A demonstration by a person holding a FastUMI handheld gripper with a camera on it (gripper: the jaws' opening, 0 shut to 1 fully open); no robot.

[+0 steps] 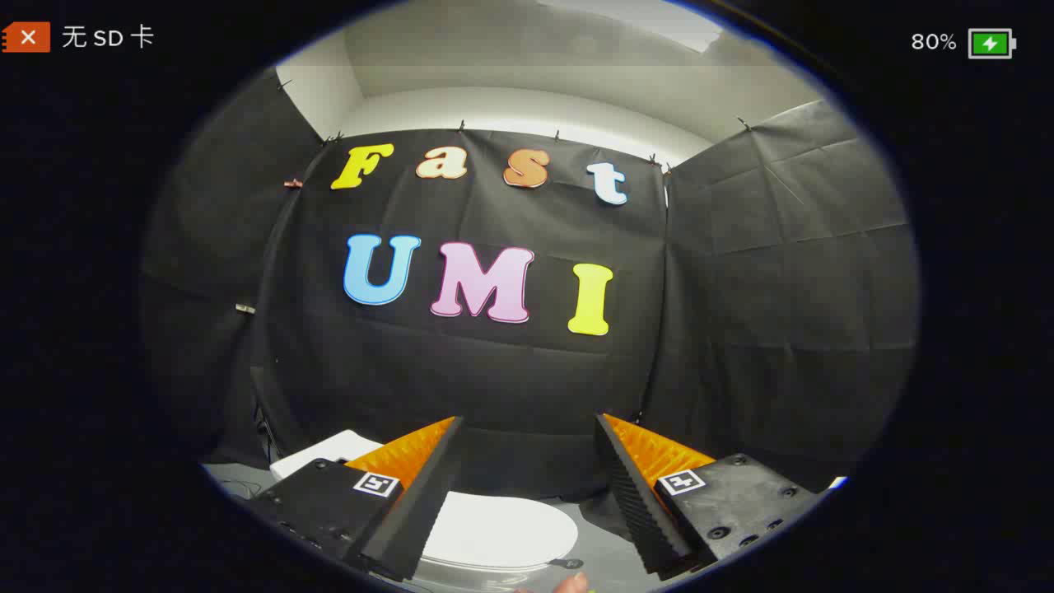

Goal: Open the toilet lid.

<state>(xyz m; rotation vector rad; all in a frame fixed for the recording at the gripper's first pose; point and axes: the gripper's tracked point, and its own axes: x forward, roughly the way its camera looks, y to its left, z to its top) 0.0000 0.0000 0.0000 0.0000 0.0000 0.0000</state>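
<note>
- Two fingers of the gripper stand wide apart in the gripper view, with a broad gap between their tips and nothing held between them.
- The toilet lid, white and oval, lies flat and closed low down between the two fingers, below their tips; the left finger covers its left edge.
- Neither finger touches the lid; the gripper hangs above it and looks out over it toward the booth wall.
- A white toilet tank shows beyond the left finger, behind the lid and against the foot of the black cloth.
- The grey floor shows to the right of the lid, between it and the right finger.
- A small dark tab lies at the lid's near right rim; what it is cannot be told.
- A fingertip of a person pokes in at the near side, just below that tab.
- Black cloth hangs on three sides, with a pale wall and ceiling above it.
</note>
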